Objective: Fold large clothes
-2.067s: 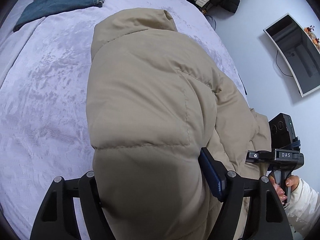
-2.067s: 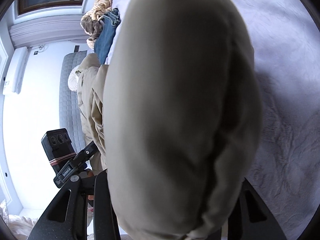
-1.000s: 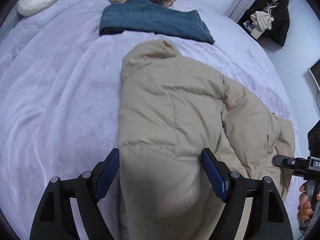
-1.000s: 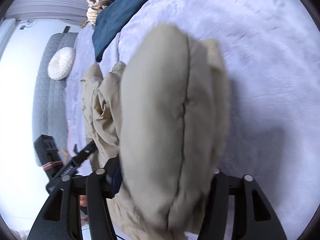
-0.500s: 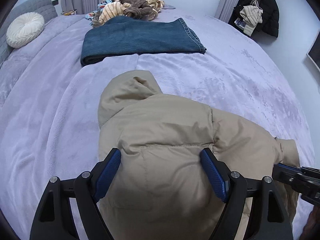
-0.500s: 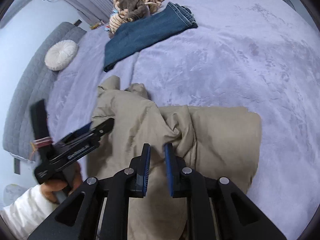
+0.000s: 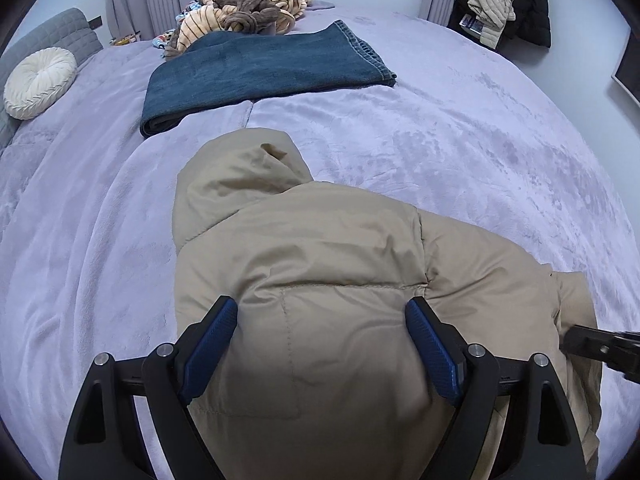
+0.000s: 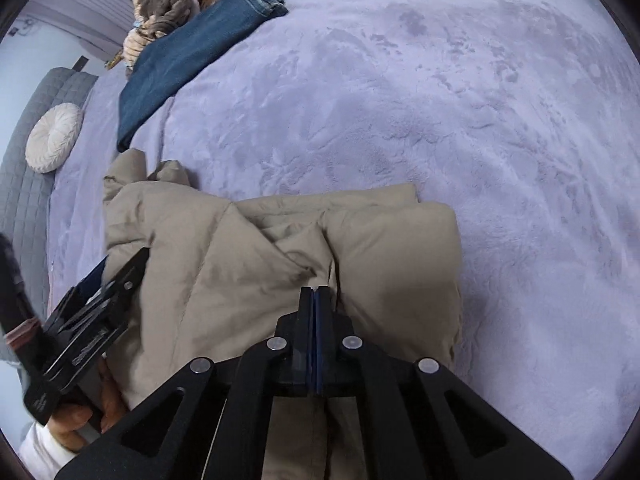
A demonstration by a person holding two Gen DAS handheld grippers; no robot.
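A tan puffer jacket (image 7: 320, 280) lies folded on the lilac bed, hood toward the far side. My left gripper (image 7: 320, 320) is open, its blue pads wide apart on either side of the jacket's near bulge. In the right wrist view the same jacket (image 8: 260, 264) lies below my right gripper (image 8: 316, 292), which is shut with its pads together at a crease of the fabric; whether cloth is pinched between them does not show. The left gripper (image 8: 96, 292) appears at the left in that view.
Folded blue jeans (image 7: 256, 72) lie further back on the bed (image 7: 480, 140), with a brown and striped pile of clothes (image 7: 244, 8) behind them. A round white cushion (image 7: 38, 80) sits at the grey headboard. Dark coats (image 7: 504, 0) hang at the far right.
Both grippers lowered the jacket onto the bed and drew back. The right gripper, earlier wide around a thick fold, has closed. The left gripper has stayed open.
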